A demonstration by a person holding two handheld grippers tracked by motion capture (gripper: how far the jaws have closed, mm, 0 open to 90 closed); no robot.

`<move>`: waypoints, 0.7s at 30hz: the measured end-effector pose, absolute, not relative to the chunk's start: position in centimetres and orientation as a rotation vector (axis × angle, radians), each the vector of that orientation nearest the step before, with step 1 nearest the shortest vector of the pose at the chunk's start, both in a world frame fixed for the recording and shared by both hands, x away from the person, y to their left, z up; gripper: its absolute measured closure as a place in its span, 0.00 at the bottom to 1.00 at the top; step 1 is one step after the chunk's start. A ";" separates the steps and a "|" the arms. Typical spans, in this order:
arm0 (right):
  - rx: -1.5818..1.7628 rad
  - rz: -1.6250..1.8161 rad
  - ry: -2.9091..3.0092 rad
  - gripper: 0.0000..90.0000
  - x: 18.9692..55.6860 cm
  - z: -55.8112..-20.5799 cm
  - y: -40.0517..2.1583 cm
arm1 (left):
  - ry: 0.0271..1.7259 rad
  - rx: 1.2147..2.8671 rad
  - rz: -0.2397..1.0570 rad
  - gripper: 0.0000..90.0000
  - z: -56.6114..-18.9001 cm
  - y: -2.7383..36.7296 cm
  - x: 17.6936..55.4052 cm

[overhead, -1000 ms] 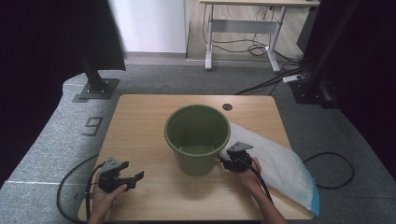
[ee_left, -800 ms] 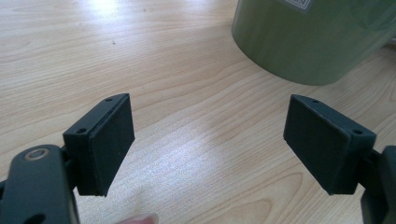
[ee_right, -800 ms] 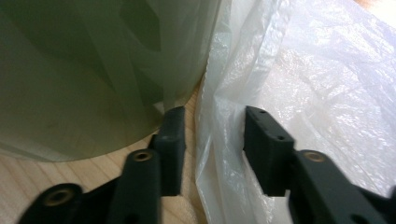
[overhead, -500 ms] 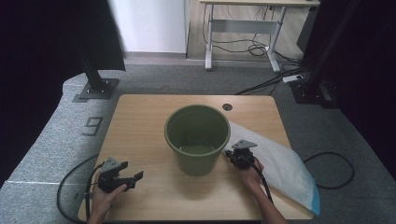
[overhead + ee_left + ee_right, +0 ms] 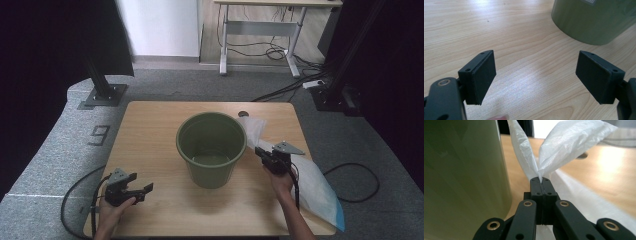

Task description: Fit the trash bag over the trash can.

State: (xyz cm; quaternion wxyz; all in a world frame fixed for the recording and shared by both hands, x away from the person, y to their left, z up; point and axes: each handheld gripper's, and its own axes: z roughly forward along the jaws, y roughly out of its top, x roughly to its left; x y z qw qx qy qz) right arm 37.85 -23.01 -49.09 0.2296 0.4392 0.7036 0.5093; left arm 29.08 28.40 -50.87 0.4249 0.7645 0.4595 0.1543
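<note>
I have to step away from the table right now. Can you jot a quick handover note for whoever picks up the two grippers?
Right gripper: shut on the white plastic bag, pinching its edge beside the green bucket; the bag's edge is lifted, the rest lies on the table's right side.
Left gripper: open, holding nothing, low over the table at the near left, bucket ahead of it.
Done: bag gripped by one edge.
Left, probably: the bucket has no liner yet, so likely open the bag and fit it into the bucket, using the free left gripper.
</note>
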 end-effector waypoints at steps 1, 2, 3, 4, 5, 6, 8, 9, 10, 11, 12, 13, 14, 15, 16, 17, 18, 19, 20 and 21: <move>1.206 1.409 1.925 0.99 37.8 -48.8 -23.2 | 1.149 1.912 0.386 0.18 -50.9 28.4 29.1; 1.202 1.429 1.902 0.99 37.6 -48.3 -23.4 | 1.149 1.911 0.387 0.18 -50.8 28.4 29.0; 1.201 1.444 1.888 0.99 37.5 -48.0 -23.6 | 1.149 1.911 0.387 0.18 -50.8 28.4 29.0; 1.201 1.444 1.888 0.99 37.5 -48.0 -23.6 | 1.149 1.907 0.387 0.18 -50.8 28.4 29.0; 1.197 1.469 1.862 0.99 37.3 -47.5 -23.9 | 1.150 1.902 0.386 0.18 -50.8 28.5 29.0; 1.196 1.482 1.842 0.99 37.2 -47.1 -24.1 | 1.150 1.901 0.387 0.18 -50.8 28.5 29.0; 1.191 1.503 1.810 0.99 36.9 -46.2 -24.4 | 1.150 1.900 0.387 0.18 -50.8 28.5 29.0; 1.185 1.512 1.797 0.99 36.9 -45.8 -24.5 | 1.150 1.901 0.386 0.18 -50.8 28.5 29.0; 1.183 1.517 1.790 0.99 36.8 -45.4 -24.6 | 1.149 1.903 0.386 0.18 -50.8 28.4 29.0; 1.177 1.523 1.778 0.99 36.8 -44.9 -24.7 | 1.148 1.903 0.386 0.18 -50.8 28.4 29.0; 1.177 1.530 1.761 0.99 36.8 -44.2 -24.9 | 1.148 1.904 0.386 0.18 -50.8 28.4 29.0; 1.177 1.537 1.754 0.99 36.8 -43.9 -25.0 | 1.148 1.905 0.386 0.18 -50.8 28.4 29.0; 1.176 1.549 1.740 0.99 36.8 -43.4 -25.1 | 1.148 1.904 0.386 0.18 -50.8 28.4 29.0; 1.177 1.553 1.732 0.99 36.8 -43.1 -25.2 | 1.148 1.904 0.386 0.18 -50.8 28.4 29.0; 1.172 1.563 1.717 0.99 36.7 -42.6 -25.3 | 1.148 1.904 0.386 0.18 -50.8 28.4 29.0; 1.172 1.563 1.717 0.99 36.7 -42.6 -25.3 | 1.148 1.904 0.386 0.18 -50.8 28.4 29.0; 1.163 1.587 1.694 0.99 36.6 -41.6 -25.5 | 1.148 1.904 0.384 0.18 -50.8 28.4 29.0; 1.163 1.587 1.694 0.99 36.6 -41.6 -25.5 | 1.148 1.904 0.384 0.18 -50.8 28.4 29.0; 1.144 1.597 1.682 0.99 36.4 -40.7 -25.5 | 1.148 1.903 0.385 0.18 -50.8 28.3 29.0; 1.144 1.597 1.682 0.99 36.4 -40.7 -25.5 | 1.148 1.903 0.385 0.18 -50.8 28.3 29.0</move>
